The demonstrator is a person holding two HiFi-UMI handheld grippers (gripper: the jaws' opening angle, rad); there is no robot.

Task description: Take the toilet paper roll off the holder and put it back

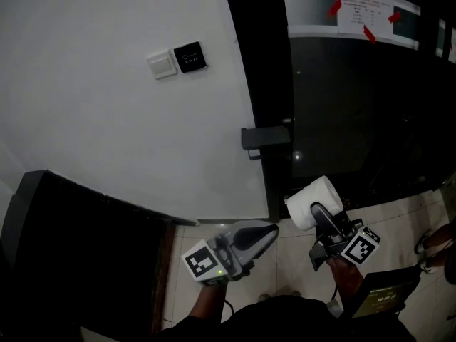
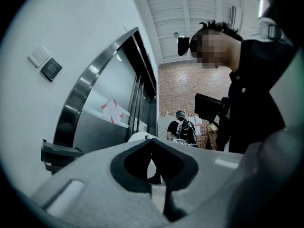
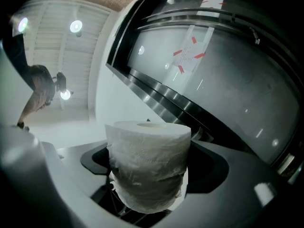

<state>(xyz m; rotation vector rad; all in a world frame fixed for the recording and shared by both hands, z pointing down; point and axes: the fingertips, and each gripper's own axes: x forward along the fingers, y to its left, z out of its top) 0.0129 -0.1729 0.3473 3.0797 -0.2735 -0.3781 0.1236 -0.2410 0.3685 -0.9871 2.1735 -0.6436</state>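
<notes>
Right gripper [image 1: 324, 214]: fingers spread wide and clamped on the toilet paper roll [image 1: 314, 202]. In the right gripper view, white roll [image 3: 148, 161] seated between the two fingers, core hole at the top of that view, outer sheet slightly wrinkled. Held in the air, lower than the holder [image 1: 266, 139] and to its right, apart from it, not touching.

Holder: dark bracket jutting out at the edge where the white wall [image 1: 107, 120] meets the dark glass door [image 1: 356, 112]. Also visible at the left edge of the left gripper view [image 2: 56, 153].

Left gripper [image 1: 271, 232]: fingers closed together, tips meeting, nothing between them. Positioned left of the roll and below the holder, pointing toward the roll, whose white edge [image 2: 140, 137] shows just past the fingertips in the left gripper view.

On the wall: white switch plate [image 1: 162, 64] with a black panel [image 1: 190, 56] just beside it. High on the door: paper notice [image 1: 362, 11] fixed with red tape. Pale tiled floor [image 1: 399, 216] below.

Left gripper view, background: person in dark clothing [image 2: 259, 84] close at right, second person [image 2: 183, 129] farther off, in front of a brick wall.
</notes>
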